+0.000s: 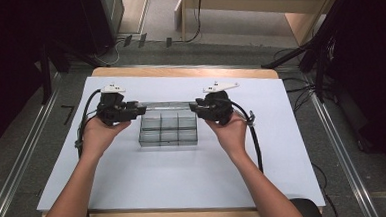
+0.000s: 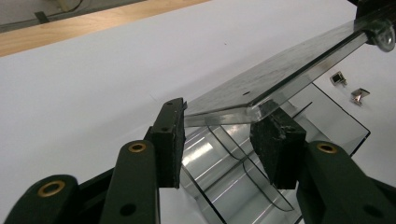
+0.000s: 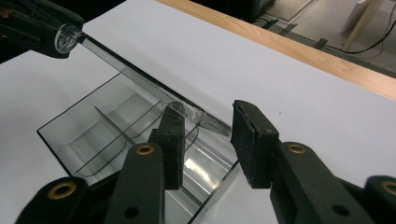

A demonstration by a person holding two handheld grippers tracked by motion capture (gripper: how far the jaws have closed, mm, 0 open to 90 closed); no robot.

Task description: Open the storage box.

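High view is showing a person's two hands at either end of a clear compartment box (image 1: 168,130) sitting on the white surface (image 1: 184,179), with the left gripper (image 1: 140,110) and the right gripper (image 1: 193,107) each reaching for one end of the clear lid (image 1: 167,105) that is standing raised along the box's far edge. Left gripper view is showing that gripper's pads bracketing a corner of the lid (image 2: 280,74): one pad (image 2: 169,140) is touching the lid's edge and the other (image 2: 276,147) is sitting just under it, so the jaws are partly closed around the lid, though whether they are truly pinching it I cannot tell (the lid's other end is sitting against the far gripper at the top right of that view). Right gripper view is showing the jaws standing spread, with the lid's rounded tab (image 3: 187,111) just beside the left pad (image 3: 170,140) and the right pad (image 3: 252,142) apart from it, so this gripper is not gripping anything yet. The step in hand looks like taking the lid at both ends to swing it over the box. To do it well, the right gripper should be closing squarely on the tab before either hand is moving, both hands should be travelling together so the thin lid is not twisting, and the box should be staying flat on the surface. Two small metal clips (image 2: 348,88) are lying beyond the box, worth keeping clear of.
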